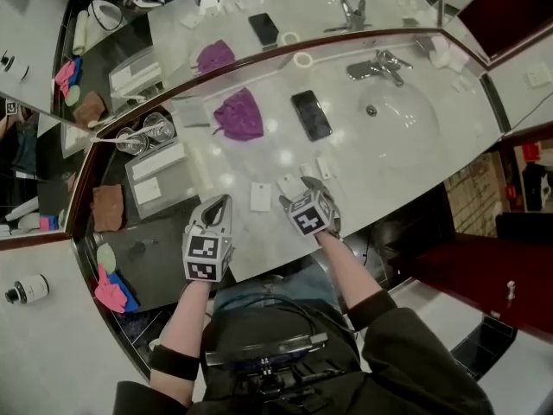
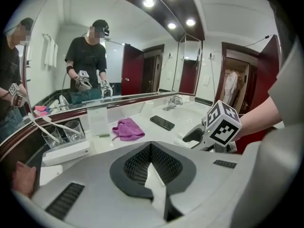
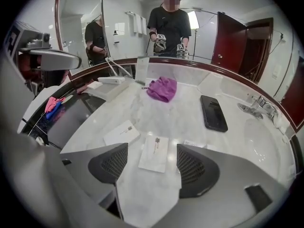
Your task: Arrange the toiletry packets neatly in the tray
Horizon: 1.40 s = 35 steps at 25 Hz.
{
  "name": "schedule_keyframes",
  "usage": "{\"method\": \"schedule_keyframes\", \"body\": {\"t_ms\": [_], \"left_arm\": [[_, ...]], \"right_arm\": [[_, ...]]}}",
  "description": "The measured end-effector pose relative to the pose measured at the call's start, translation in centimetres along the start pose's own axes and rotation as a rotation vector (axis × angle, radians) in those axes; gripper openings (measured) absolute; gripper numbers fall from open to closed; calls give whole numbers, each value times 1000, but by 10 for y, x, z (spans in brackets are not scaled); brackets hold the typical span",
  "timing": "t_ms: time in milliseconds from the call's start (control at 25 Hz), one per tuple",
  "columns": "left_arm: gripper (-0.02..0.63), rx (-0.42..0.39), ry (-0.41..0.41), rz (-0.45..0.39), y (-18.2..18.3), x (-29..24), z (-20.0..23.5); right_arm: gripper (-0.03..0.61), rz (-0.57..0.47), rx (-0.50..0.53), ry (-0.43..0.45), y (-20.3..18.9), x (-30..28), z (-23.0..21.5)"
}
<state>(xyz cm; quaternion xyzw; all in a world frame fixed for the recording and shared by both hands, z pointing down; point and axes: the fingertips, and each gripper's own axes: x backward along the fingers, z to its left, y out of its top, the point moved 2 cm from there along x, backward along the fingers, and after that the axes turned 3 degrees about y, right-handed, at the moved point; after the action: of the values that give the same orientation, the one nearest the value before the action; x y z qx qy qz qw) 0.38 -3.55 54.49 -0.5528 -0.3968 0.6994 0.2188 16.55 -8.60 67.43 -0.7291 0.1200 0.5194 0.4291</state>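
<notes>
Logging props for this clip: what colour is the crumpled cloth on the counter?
The cloth is plain purple, clearest in the right gripper view.

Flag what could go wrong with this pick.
1. The right claw stands open over the centre packet, flat on the marble counter; its pads may skid over it instead of pinching.
2. The left packet lies close beside it and a half-hidden packet shows past the right jaw; closing could nudge or catch one.
3. The left claw is shut on a thin held packet, which might slip.
</notes>
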Motion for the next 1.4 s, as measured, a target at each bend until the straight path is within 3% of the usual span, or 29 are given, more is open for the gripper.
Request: {"method": "schedule_keyframes", "body": {"t_ms": [680,720,800,1160,1400], "left_arm": [[2,17,11,53,-19,-16,4],[2,18,12,51,-19,-17,4],[2,18,18,50,-20,-17,7],[2,37,25,41,-21,-11,12],[2,40,46,25,-17,1,17]], "right_arm": [[342,100,-3,35,-19,-39,-3],[337,112,-8,36,-22,-42,-4],[257,124,-28,39,-26,-46,-5],[233,107,-28,22,-23,-37,-10],[233,19,7,0,5,-11,-10]]}}
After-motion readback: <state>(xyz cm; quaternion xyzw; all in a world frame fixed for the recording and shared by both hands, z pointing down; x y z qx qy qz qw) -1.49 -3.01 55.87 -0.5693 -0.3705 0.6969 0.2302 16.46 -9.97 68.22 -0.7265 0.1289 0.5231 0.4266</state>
